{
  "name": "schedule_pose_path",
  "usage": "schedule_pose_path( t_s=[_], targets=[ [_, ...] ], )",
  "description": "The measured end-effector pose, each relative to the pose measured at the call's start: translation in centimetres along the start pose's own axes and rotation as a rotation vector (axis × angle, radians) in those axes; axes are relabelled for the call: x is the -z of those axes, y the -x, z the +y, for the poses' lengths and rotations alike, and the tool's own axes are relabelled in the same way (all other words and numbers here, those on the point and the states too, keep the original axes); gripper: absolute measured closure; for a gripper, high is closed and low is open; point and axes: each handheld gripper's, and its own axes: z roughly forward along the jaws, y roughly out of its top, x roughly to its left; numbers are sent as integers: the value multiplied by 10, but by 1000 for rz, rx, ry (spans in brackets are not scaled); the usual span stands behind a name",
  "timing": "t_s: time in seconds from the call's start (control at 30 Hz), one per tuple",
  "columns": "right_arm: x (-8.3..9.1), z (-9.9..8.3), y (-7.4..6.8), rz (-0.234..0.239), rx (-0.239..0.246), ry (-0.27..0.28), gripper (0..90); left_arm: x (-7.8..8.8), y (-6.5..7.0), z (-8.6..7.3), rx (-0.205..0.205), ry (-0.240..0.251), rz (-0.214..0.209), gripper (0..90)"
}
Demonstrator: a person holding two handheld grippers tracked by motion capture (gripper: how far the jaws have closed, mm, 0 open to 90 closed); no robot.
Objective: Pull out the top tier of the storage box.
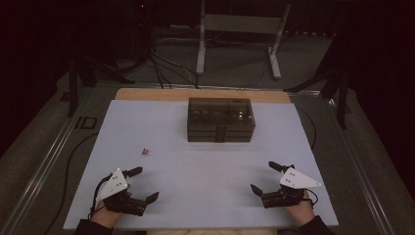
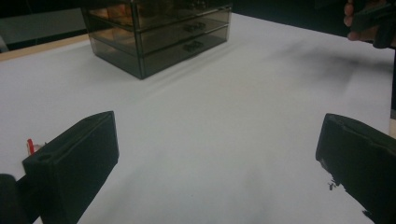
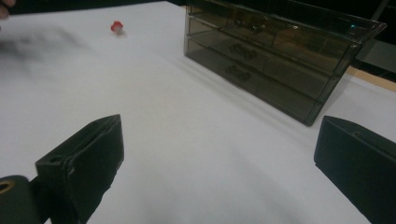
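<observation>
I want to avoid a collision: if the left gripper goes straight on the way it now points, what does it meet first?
Probably bare white table first; the left gripper, open and empty, aims slightly right of the smoky drawer box. It may pass or clip its near corner; depth is unclear.

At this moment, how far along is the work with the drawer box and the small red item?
Nothing looks done yet. The smoky drawer box sits with its drawers closed, and the small red item lies loose on the white board. Nothing is in hand: left gripper and right gripper rest near the front edge, jaws wide and empty. Every step remains.
</observation>
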Motion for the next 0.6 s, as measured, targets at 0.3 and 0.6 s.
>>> schedule_pose_path(
  t_s=[0.3,0.6],
  targets=[
    [-1,-1,-1,10,27,-16,15,-1,1,0,-14,-12,12,0],
    [-4,0,-3,12,35,-25,15,0,2,-1,-21,-17,3,0]
  ],
)
